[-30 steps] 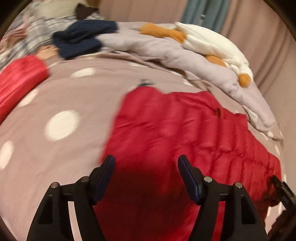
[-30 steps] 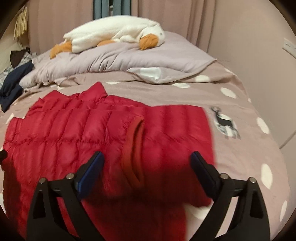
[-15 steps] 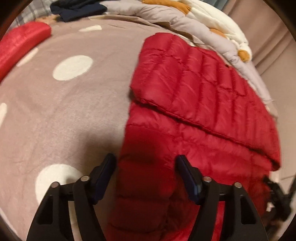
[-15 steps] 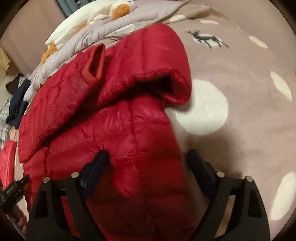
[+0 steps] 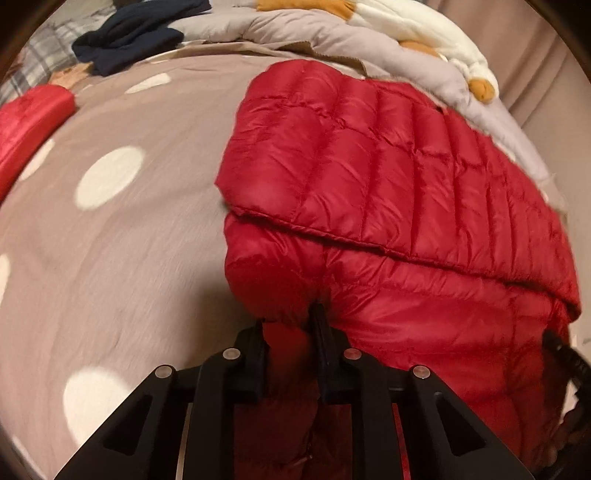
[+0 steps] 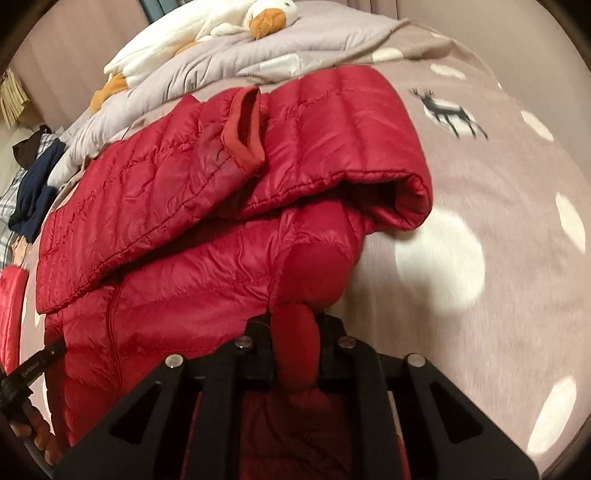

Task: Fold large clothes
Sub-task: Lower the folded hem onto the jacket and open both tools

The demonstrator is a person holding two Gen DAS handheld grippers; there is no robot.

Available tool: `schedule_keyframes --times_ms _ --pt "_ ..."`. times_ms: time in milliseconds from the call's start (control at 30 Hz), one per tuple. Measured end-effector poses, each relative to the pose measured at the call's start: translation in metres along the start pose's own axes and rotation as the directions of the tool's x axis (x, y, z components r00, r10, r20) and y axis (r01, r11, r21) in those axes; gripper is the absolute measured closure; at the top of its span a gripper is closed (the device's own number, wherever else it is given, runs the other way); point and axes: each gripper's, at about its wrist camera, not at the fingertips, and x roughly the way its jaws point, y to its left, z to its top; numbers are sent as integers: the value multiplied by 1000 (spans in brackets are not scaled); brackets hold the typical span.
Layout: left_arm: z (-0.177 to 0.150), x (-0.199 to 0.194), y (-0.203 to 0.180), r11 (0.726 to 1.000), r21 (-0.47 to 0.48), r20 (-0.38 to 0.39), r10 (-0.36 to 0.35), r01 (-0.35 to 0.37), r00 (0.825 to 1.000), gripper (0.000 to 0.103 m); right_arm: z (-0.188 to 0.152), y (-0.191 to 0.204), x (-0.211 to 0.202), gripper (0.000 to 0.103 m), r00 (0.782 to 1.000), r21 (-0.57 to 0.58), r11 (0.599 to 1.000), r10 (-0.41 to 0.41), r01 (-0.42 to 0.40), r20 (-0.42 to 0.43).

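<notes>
A red quilted puffer jacket [image 5: 388,177] lies on a taupe bedcover with white dots [image 5: 110,240]. Its far part is folded over the near part. My left gripper [image 5: 288,321] is at the jacket's near left corner. Its jaws are closing, and a bunched fold of red fabric is pinched between the pads. In the right wrist view the jacket [image 6: 184,206] shows a sleeve cuff [image 6: 243,129] on top. My right gripper [image 6: 295,319] is at the near right corner, its jaws closing tight on a roll of the fabric.
A grey blanket [image 5: 369,44] and a white plush goose [image 6: 192,33] lie at the far end of the bed. A navy garment [image 5: 133,37] and another red item [image 5: 26,122] sit far left. A deer print [image 6: 447,112] marks the bedcover [image 6: 498,295] at right.
Both grippers sank onto the jacket's near edge, and their wide jaws came together on red fabric at each corner. The views tipped further down.
</notes>
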Motion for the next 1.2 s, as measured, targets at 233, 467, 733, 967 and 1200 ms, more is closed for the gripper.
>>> schedule_keyframes --times_ms 233,467,733,967,1200 --pt "8 5 3 1000 7 8 3 -3 1000 85 60 13 33 89 1000 -42 999 -14 15 27" --pt "5 13 -6 999 43 14 31 -31 999 85 70 16 46 85 999 -57 998 -35 35 10" --pt "-4 -2 6 999 -5 8 55 -54 998 58 65 2 40 57 999 -14 999 -37 37 -3" --pt "-43 -40 31 996 -87 -9 -1 1 1000 44 37 3 -5 43 998 -69 996 -48 51 45" --pt "-103 -69 41 991 -125 -13 -47 45 999 42 -24 -2 -48 33 996 -65 996 -62 67 67"
